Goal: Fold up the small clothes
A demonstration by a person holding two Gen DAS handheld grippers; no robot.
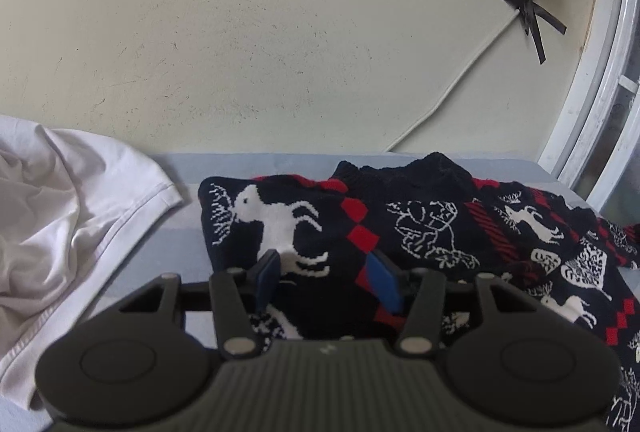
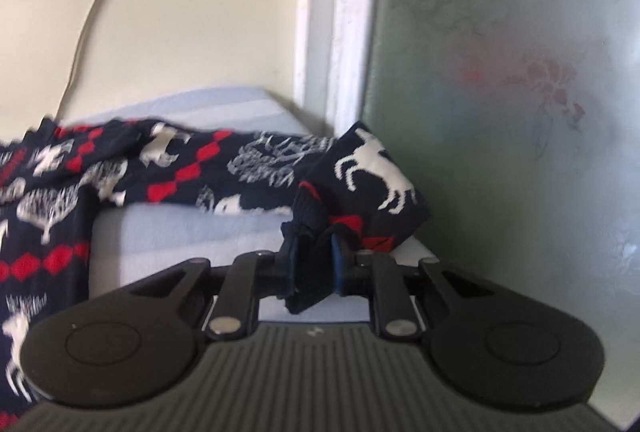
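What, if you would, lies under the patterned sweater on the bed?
The reindeer-patterned sweater lies on a light blue sheet, which shows around it and below its sleeve. What the knit covers directly cannot be seen. A white garment lies beside it.

Pale blue bed (image 1: 176,232) under patterned knit sweater (image 1: 424,228), white garment (image 1: 68,200).
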